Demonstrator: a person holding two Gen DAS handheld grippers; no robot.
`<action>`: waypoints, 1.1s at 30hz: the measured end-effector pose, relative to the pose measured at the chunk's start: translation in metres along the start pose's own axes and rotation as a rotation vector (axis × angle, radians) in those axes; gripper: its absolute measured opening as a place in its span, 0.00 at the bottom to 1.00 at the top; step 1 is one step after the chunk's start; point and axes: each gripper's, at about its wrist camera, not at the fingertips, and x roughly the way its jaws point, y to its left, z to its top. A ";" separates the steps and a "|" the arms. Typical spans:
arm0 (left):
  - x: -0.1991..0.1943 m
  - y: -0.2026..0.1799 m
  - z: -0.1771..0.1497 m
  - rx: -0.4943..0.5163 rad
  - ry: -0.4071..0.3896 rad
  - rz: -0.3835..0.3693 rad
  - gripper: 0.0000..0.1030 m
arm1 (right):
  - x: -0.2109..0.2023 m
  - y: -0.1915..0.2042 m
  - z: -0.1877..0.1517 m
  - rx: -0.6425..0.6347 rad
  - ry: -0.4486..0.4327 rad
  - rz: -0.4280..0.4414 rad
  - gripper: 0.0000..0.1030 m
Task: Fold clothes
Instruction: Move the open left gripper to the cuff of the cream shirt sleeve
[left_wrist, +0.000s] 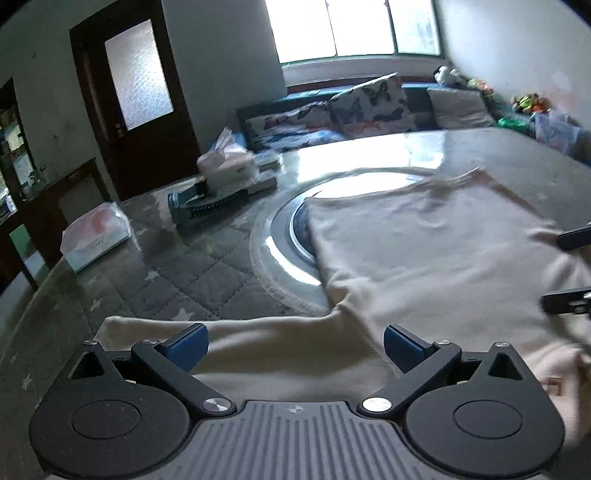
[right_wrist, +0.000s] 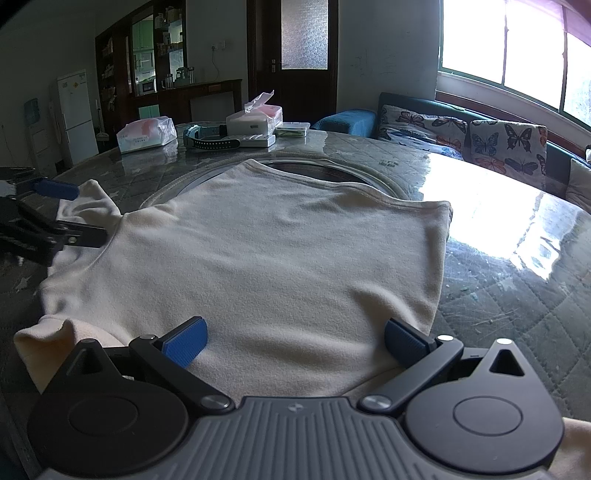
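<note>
under both claws: cream top (right_wrist: 258, 258) flat | left gripper (left_wrist: 295, 349) spread | right gripper (right_wrist: 295, 343) spread

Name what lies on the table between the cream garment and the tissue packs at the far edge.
In the right wrist view, past the cream garment, a round inset ring shows, then bare glossy table up to the tissue packs.

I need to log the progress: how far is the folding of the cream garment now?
Done: the cream fleece top lies spread on the glass-topped table, its right side apparently already folded in, giving a straight edge. In hand: nothing is gripped; the left tongs are open over the sleeve, the right tongs open at the near edge. Left: that sleeve and the final folds.
</note>
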 end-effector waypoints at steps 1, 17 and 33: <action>0.003 0.004 -0.002 -0.016 0.000 0.005 1.00 | 0.000 0.000 0.000 0.000 0.000 0.000 1.00; 0.019 0.054 -0.003 -0.147 0.007 0.126 1.00 | 0.000 0.000 0.001 0.002 0.001 0.001 1.00; 0.011 0.137 -0.037 -0.381 0.054 0.338 1.00 | 0.000 -0.001 0.001 0.003 0.001 0.002 1.00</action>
